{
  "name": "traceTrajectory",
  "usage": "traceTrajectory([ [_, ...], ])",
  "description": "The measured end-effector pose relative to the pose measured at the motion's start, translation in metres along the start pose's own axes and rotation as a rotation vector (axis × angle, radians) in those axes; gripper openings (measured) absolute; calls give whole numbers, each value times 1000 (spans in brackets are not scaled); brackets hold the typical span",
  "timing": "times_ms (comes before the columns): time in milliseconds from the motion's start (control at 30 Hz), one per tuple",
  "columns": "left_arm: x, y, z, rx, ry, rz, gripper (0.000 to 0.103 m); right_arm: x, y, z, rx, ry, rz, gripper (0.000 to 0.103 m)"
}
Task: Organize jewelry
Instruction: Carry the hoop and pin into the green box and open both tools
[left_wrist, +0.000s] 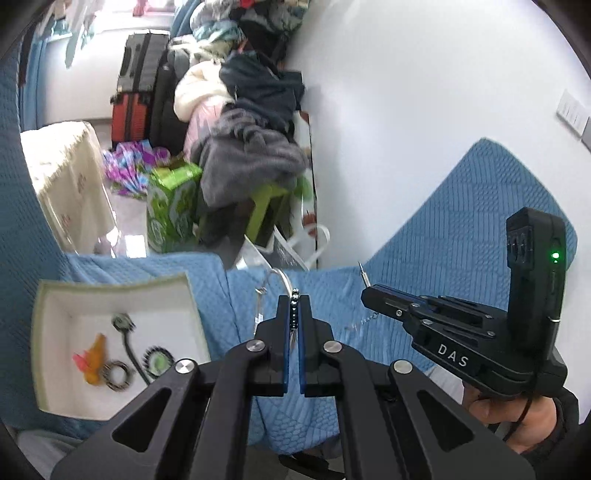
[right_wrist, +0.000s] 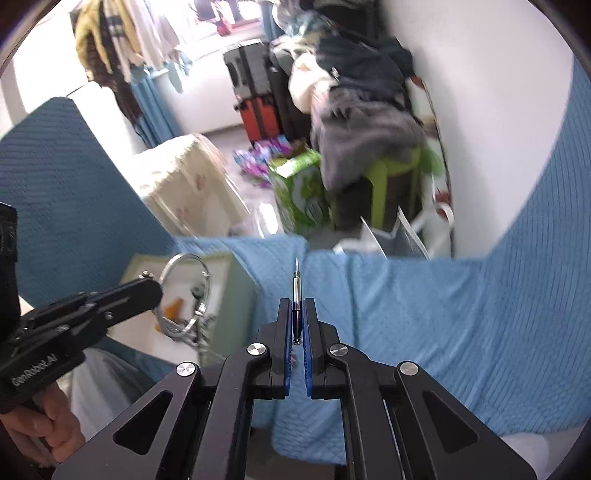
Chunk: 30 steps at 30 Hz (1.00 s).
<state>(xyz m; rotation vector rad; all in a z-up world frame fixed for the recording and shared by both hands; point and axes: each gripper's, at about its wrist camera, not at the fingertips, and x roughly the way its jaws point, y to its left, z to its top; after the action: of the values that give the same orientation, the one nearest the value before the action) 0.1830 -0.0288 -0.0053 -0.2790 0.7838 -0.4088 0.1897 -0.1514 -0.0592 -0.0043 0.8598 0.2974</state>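
Note:
My left gripper (left_wrist: 294, 299) is shut on a silver bangle (left_wrist: 280, 277) with a beaded section, held above the blue blanket (left_wrist: 461, 236). In the right wrist view the bangle (right_wrist: 186, 295) hangs from the left gripper (right_wrist: 157, 291) over the white jewelry box (right_wrist: 242, 291). My right gripper (right_wrist: 296, 301) is shut on a thin silver pin (right_wrist: 296, 280) that points forward; it also shows in the left wrist view (left_wrist: 364, 293) with the pin (left_wrist: 363, 275) sticking up. The box (left_wrist: 48, 332) holds an orange clip (left_wrist: 96, 356), a dark ring (left_wrist: 117, 374) and a green brooch (left_wrist: 158, 362).
A thin chain (left_wrist: 364, 321) lies on the blanket below the right gripper. Beyond the bed edge stand a green carton (left_wrist: 171, 206), a green stool (left_wrist: 267, 206) piled with clothes, suitcases (left_wrist: 136, 92) and a cream-covered table (left_wrist: 70, 177). A white wall (left_wrist: 424, 92) is at right.

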Motion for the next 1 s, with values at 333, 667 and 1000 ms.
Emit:
traceTrajectory([
  [333, -60, 15, 42, 34, -107, 54, 3, -27, 71, 49, -93, -103, 78, 4],
  [667, -72, 71, 38, 9, -104, 126, 3, 14, 130, 58, -150, -49, 133, 4],
  [1000, -20, 152, -28, -133, 43, 139, 3, 107, 144, 2, -142, 144, 140, 4],
])
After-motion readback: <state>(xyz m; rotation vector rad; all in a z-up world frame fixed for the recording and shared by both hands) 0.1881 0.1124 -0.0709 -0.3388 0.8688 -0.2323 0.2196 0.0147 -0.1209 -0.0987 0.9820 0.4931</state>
